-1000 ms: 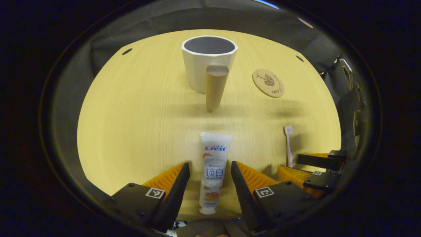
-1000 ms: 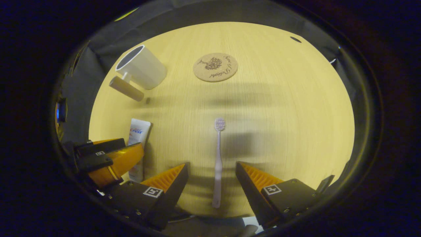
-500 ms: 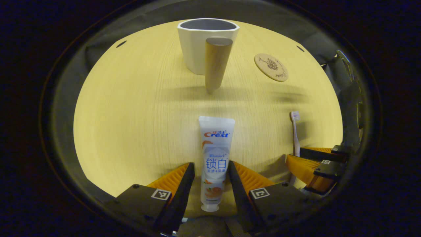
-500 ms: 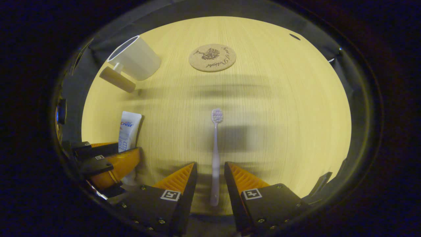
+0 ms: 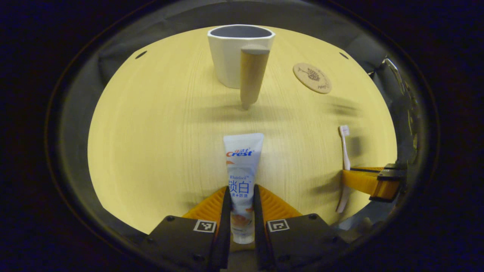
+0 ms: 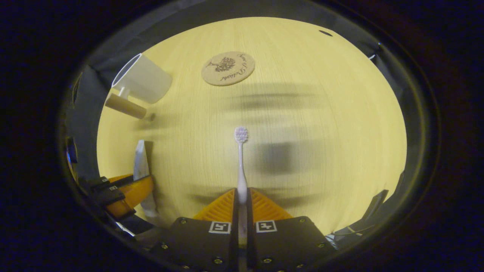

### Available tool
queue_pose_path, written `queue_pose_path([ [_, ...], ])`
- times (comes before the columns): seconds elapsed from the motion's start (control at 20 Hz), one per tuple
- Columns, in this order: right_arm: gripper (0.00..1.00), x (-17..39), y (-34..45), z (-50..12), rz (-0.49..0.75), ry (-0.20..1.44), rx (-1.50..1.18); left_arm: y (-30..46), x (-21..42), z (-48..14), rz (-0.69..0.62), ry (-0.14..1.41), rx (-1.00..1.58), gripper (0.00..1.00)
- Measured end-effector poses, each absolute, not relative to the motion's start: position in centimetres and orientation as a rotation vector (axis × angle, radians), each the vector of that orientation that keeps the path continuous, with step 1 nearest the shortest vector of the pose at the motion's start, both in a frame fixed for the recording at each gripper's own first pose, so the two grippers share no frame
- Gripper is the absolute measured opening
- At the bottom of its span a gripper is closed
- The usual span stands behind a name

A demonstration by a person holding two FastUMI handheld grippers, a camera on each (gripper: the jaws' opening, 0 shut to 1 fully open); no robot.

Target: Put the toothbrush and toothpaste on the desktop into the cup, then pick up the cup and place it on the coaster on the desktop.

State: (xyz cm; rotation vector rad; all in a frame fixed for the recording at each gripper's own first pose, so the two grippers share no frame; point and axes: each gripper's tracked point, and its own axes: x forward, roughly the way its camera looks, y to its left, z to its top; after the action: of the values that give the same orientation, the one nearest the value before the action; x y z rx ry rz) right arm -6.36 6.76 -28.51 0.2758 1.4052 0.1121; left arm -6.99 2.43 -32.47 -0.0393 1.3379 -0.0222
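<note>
- The left claw [image 5: 241, 200] is clamped on the toothpaste [image 5: 242, 173], both fingers pressing the tube's lower half near the cap; its flat end points toward the cup [image 5: 234, 53].
- The right claw [image 6: 241, 206] is pinched tight on the toothbrush [image 6: 240, 158], gripping the handle, with the bristle head sticking out ahead over the counter [image 6: 321, 132].
- The cup stands upright at the far side of the counter, its wooden handle [image 5: 251, 75] facing the left claw.
- The coaster [image 6: 227, 68] lies flat to the right of the cup, apart from it and bare.
- In the right gripper view, the left claw and tube sit at the lower left.
</note>
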Motion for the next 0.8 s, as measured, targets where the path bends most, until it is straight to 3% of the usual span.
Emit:
queue_pose_path([
  [0.1, 0.06, -6.3, 6.8, -28.3, 0.113, 1.382, 0.325, 2.4, -6.8, -32.4, -0.033, 1.305, -0.063, 0.29],
  [0.35, 0.06, -6.1, 6.8, -27.8, 0.143, 1.325, 0.375, 2.9, -5.6, -31.2, -0.025, 1.174, -0.104, 0.28],
  [0.8, 0.02, -1.2, 8.4, -18.9, 0.279, 0.939, 0.458, 8.2, -1.2, -21.3, 0.090, 0.743, -0.231, 0.28],
])
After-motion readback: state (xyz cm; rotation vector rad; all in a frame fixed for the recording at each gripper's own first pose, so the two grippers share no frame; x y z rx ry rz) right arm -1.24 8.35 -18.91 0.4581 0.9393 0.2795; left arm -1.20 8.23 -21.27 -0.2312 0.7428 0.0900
